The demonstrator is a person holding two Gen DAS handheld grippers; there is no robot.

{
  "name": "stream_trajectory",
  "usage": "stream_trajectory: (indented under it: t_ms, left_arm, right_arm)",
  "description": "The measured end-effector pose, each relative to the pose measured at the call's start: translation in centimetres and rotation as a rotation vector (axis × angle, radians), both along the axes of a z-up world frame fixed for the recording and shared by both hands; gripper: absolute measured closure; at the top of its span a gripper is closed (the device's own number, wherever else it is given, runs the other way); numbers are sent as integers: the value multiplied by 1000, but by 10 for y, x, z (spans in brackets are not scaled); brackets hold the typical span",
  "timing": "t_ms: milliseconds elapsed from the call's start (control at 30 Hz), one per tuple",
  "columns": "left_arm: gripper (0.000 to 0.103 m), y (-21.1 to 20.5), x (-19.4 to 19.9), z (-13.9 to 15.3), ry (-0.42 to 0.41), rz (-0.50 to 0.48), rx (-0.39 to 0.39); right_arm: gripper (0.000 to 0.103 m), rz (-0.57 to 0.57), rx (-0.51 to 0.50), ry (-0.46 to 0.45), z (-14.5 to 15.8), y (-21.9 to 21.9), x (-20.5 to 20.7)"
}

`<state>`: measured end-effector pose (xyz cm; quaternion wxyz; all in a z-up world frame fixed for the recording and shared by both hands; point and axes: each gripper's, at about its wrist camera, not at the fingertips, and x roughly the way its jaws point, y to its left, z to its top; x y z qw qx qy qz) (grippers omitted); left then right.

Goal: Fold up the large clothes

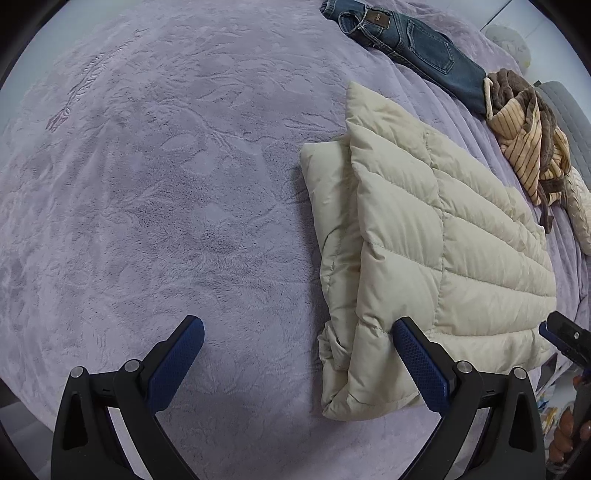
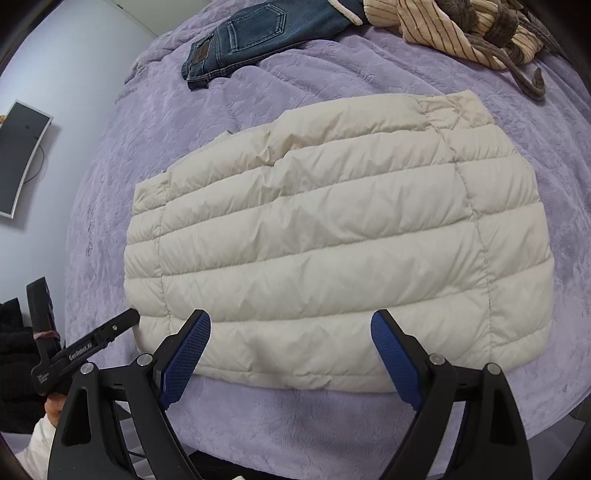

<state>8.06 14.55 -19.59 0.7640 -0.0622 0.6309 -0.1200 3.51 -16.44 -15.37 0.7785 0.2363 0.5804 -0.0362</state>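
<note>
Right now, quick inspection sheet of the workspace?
Surface: purple blanket over a bed.
Job's things: cream puffer jacket lying folded and flat, free of both grippers.
Clutter: jeans and a striped garment at the far edge.
Grippers: left gripper open, empty; right gripper open, empty, above the jacket's near edge.
Cables: thin wire below the wall monitor.
Surroundings: pale wall.

Lilac plush bedspread [image 2: 369,413]; pale wall [image 2: 92,48]; wall-hung monitor [image 2: 20,158].
</note>
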Motion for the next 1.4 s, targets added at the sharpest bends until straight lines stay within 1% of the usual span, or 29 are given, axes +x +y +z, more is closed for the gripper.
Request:
stream_trajectory:
  t_ms: [67, 133, 167, 200, 233, 267, 300, 367, 467, 567, 667, 800, 867, 900, 933, 1000, 1033, 1133, 1267, 1367, 1400]
  left_arm:
    - [0, 2, 3, -2, 4, 4, -43]
    - [0, 6, 6, -3, 18, 14, -119]
    - [0, 9, 8, -4, 30, 22, -163]
    - [0, 11, 11, -6, 42, 27, -203]
    - [0, 13, 14, -8, 55, 30, -240]
    - [0, 14, 17, -10, 66, 31, -269]
    - [0, 15, 21, -13, 76, 31, -293]
    - [0, 17, 29, -21, 99, 30, -331]
    - [0, 15, 41, -35, 144, 17, -394]
    - [0, -2, 52, -49, 187, -40, -458]
    - [0, -21, 61, -62, 211, -108, -454]
    - [1, -41, 70, -60, 199, -171, -462]
    - [32, -52, 68, -53, 178, -218, -446]
    - [54, -59, 68, -50, 176, -243, -448]
    - [64, -61, 65, -43, 157, -259, -447]
    - [69, -66, 59, -29, 107, -294, -432]
    - [69, -67, 58, -25, 95, -301, -426]
    - [69, -63, 56, -18, 92, -299, -431]
    - [69, -56, 53, -12, 93, -287, -411]
    - [70, -47, 47, -2, 76, -271, -393]
    - [72, -48, 45, 3, 66, -267, -386]
  right_arm:
    - [14, 1, -16, -1, 0, -2, 8]
    - [22, 13, -19, -13, 0, -2, 16]
    - [36, 24, -24, -15, 0, -1, 20]
    - [46, 35, -32, -12, -2, 1, 23]
    - [67, 46, -40, -8, -3, 2, 27]
    - [80, 55, -40, -5, -6, 3, 30]
    - [82, 65, -33, -5, -9, 4, 33]
    - [82, 88, -41, -5, -14, 6, 38]
    - [82, 109, -61, 25, -28, 10, 41]
    - [82, 112, -51, 46, -42, 9, 41]
    - [82, 103, -29, 52, -49, 6, 41]
    - [82, 89, -12, 56, -54, 3, 41]
    - [82, 84, -10, 57, -55, 2, 41]
    - [82, 80, -11, 58, -56, 2, 41]
    - [82, 76, -12, 58, -57, 2, 40]
    - [82, 65, -11, 64, -57, 2, 40]
    - [82, 62, -10, 69, -56, 2, 40]
    - [82, 80, -11, 60, -43, 1, 41]
    - [82, 122, -87, 0, -18, -2, 43]
    - [82, 165, -115, -23, -14, -8, 50]
    - [82, 180, -111, -21, -17, -11, 54]
